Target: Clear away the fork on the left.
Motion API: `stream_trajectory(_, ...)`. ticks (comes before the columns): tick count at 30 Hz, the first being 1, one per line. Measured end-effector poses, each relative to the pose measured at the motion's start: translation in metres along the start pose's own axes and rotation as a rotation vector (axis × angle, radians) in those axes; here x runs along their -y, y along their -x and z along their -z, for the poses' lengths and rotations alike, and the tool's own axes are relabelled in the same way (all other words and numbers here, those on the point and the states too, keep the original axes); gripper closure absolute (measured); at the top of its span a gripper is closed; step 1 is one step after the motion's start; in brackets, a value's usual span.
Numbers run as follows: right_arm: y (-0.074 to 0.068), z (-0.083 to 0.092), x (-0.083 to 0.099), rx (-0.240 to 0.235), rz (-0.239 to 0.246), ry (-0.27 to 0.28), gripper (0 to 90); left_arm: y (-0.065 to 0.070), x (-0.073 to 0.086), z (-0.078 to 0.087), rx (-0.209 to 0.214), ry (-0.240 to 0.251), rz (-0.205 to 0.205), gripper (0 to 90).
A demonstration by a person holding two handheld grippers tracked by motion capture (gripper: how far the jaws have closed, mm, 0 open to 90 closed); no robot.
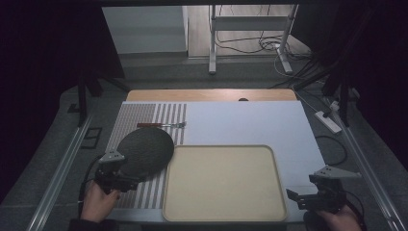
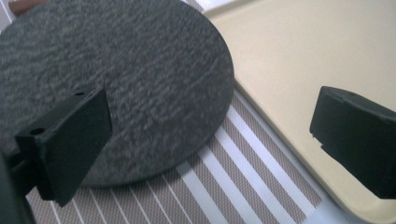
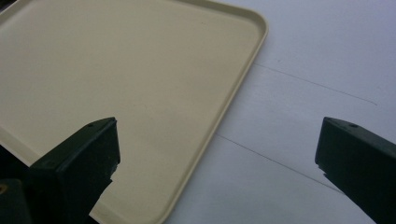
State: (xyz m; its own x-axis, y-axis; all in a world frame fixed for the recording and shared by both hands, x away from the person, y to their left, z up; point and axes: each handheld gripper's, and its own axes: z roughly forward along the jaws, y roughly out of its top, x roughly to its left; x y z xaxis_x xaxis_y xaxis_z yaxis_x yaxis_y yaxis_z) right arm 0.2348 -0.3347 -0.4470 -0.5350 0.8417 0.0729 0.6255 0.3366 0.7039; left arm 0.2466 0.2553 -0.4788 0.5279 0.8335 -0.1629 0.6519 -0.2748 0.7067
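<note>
I'm hovering my left tool over the near edge of the one dark round plate, jaws spread wide, nothing pinched yet. The plate is sitting on the striped mat at the bench's left side, just beside the one beige tray, probably headed there. My right tool is waiting spread at the near right corner. One fork is lying behind the plate.
</note>
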Motion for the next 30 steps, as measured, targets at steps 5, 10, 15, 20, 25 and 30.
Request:
stream_trajectory(5,0.000,0.000,0.000,-0.003,-0.003,0.003,0.5,-0.004,-0.007,-0.011,0.006,-0.018,-0.009,0.0)
stream_trajectory(10,0.000,0.000,0.000,-0.001,0.000,-0.002,0.5,-0.009,-0.016,-0.021,0.001,-0.031,-0.003,0.0)
stream_trajectory(15,0.000,0.000,0.000,-0.004,-0.002,0.000,0.5,-0.017,-0.028,-0.034,0.010,-0.058,0.023,0.0)
stream_trajectory(20,0.000,-0.001,0.000,-0.005,-0.003,-0.001,0.5,-0.022,-0.040,-0.045,-0.015,-0.084,0.010,0.0)
stream_trajectory(25,0.001,-0.001,0.000,-0.003,0.001,-0.004,0.5,-0.027,-0.051,-0.056,-0.022,-0.093,0.013,0.0)
stream_trajectory(30,0.001,-0.001,0.000,-0.005,0.000,-0.002,0.5,-0.031,-0.061,-0.065,-0.021,-0.086,0.009,0.0)
